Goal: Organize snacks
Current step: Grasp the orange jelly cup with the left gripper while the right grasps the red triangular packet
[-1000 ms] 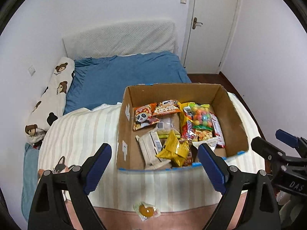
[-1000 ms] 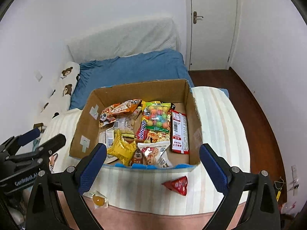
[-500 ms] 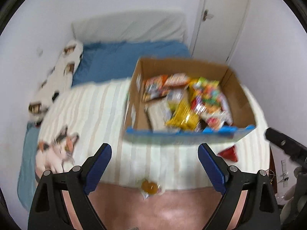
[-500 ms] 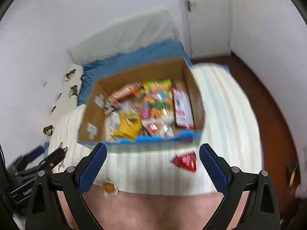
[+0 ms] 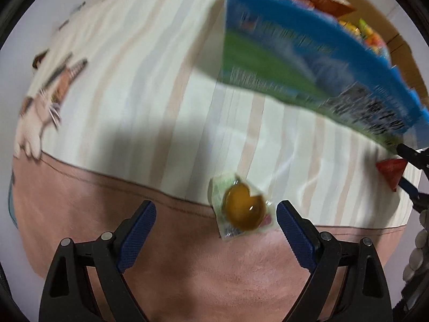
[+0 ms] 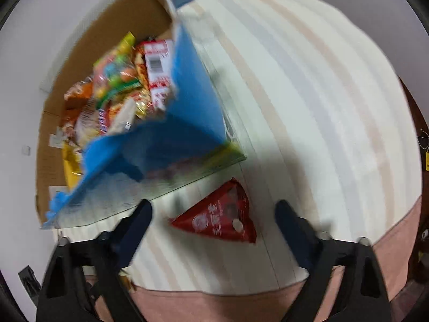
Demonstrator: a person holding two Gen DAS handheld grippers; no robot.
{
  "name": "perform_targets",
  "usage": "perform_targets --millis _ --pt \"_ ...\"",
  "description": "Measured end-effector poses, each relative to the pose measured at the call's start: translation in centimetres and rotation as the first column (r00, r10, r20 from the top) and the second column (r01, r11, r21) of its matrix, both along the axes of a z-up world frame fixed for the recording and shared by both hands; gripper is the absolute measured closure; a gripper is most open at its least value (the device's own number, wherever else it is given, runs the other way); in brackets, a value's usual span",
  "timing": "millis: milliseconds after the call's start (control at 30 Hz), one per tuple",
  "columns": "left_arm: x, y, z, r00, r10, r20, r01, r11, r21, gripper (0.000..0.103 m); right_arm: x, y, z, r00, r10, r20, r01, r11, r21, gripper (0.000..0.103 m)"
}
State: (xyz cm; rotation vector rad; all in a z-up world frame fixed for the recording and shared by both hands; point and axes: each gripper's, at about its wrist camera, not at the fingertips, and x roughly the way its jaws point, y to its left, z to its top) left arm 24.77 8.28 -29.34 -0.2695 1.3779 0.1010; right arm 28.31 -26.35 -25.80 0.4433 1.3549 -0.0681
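Striped bedding (image 5: 150,86) covers the bed under both my claws, with the cardboard snack box (image 6: 112,35) standing on it. Just in front of that box lies the red triangular packet (image 6: 222,214), between the fingers of my right claw (image 6: 213,214), whose jaws have just been closing but do not yet touch it. Farther from the box, the clear-wrapped amber candy (image 5: 242,208) lies between the fingers of my left claw (image 5: 215,216), which stands wide, nearer its right finger.
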Motion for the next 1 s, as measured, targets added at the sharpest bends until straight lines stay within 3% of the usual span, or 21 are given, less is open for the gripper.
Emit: perform_targets --millis 33,167,367,567,700,1000 --pt "-0.1 0.0 -0.3 1.000 0.001 -0.007 -0.001 1.000 -0.006 0.011 0.1 0.3 -0.5 1.000 0.010 -0.009 -0.010 1.000 -0.014 0.039" --pt "-0.3 -0.3 -1.6 1.000 -0.010 -0.026 0.009 0.999 -0.046 0.011 -0.5 0.9 -0.7 0.999 0.051 0.003 -0.051 0.998 -0.042 0.056" --pt "0.5 -1.4 -3.3 0.998 -0.046 -0.032 0.043 0.996 -0.077 0.014 -4.1 2.3 -0.4 0.988 0.152 -0.026 -0.152 0.988 -0.033 0.058" --pt "0.9 -2.5 -4.7 0.997 -0.070 -0.035 0.068 0.996 -0.063 0.057 -9.1 4.1 -1.3 0.973 0.214 -0.083 -0.214 0.977 0.014 0.058" --pt "-0.6 -2.9 -4.5 0.996 -0.089 -0.024 0.087 0.994 -0.059 0.060 -11.4 5.6 -2.0 0.964 0.242 -0.112 -0.238 0.970 0.044 0.058" --pt "-6.4 -4.4 -6.5 0.981 -0.155 -0.113 0.141 0.982 -0.123 0.056 -14.6 7.5 -4.0 0.932 0.317 -0.177 -0.312 0.948 0.057 0.058"
